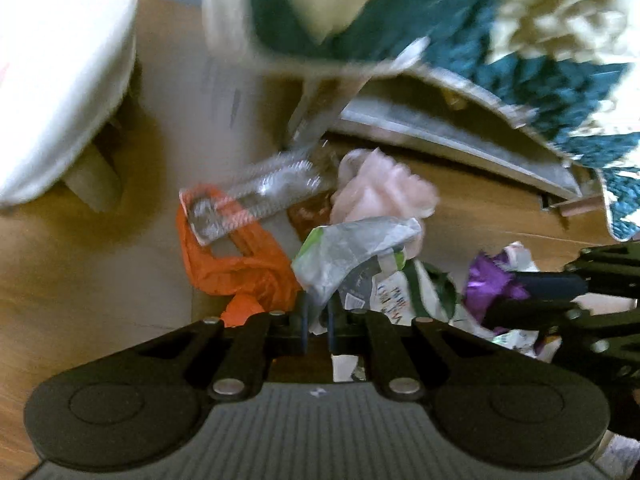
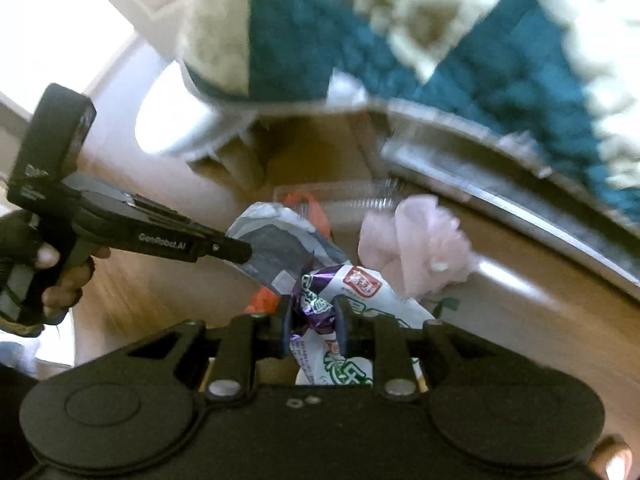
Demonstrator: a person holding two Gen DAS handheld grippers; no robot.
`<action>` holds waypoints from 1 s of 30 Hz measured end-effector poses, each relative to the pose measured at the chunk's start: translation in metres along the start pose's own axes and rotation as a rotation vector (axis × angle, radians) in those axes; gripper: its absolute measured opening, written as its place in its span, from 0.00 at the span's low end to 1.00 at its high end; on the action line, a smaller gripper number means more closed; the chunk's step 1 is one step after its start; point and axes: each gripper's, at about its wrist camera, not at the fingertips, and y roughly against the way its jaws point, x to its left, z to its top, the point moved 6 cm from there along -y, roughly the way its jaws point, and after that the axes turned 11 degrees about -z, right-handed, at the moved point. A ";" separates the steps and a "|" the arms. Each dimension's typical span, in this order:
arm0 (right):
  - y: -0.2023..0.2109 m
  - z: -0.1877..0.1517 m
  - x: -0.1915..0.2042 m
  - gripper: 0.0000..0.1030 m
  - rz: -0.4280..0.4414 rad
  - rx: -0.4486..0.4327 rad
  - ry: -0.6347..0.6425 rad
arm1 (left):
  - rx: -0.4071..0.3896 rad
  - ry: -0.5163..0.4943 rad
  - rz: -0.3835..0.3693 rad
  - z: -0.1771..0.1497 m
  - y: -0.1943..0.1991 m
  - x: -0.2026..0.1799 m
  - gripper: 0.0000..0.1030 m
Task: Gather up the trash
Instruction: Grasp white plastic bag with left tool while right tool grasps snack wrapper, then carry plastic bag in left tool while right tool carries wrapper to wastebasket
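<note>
My left gripper (image 1: 318, 320) is shut on a crumpled grey foil wrapper (image 1: 352, 252), lifted above the floor. The same left gripper (image 2: 242, 250) comes in from the left of the right wrist view, with the grey wrapper (image 2: 276, 256) at its tip. My right gripper (image 2: 314, 320) is shut on a purple wrapper (image 2: 316, 304) bunched with a white-and-green packet (image 2: 360, 292). In the left wrist view the right gripper (image 1: 524, 296) sits at the right edge with the purple wrapper (image 1: 490, 284). Below lie an orange plastic bag (image 1: 232, 264), a clear plastic tray (image 1: 256, 192) and a pink crumpled wad (image 1: 384, 188).
A teal and cream blanket (image 1: 440, 20) hangs over a metal frame edge (image 1: 460, 136) at the back. A white round cushion (image 1: 60, 80) on a leg stands at the left. The wooden floor (image 1: 480, 216) lies underneath. A person's hand (image 2: 60, 280) holds the left gripper's handle.
</note>
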 end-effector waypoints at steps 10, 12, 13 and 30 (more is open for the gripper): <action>0.157 0.025 0.010 0.20 0.001 -0.241 -0.009 | -0.204 -0.175 0.060 0.020 0.131 -0.082 0.08; 0.191 0.031 0.013 0.20 0.004 -0.300 -0.007 | -0.255 -0.198 0.068 0.022 0.159 -0.100 0.08; 0.208 0.032 0.013 0.20 0.008 -0.327 -0.010 | -0.277 -0.206 0.072 0.022 0.173 -0.108 0.08; 0.418 0.079 0.013 0.21 0.010 -0.756 -0.094 | -0.589 -0.315 0.139 0.024 0.334 -0.253 0.08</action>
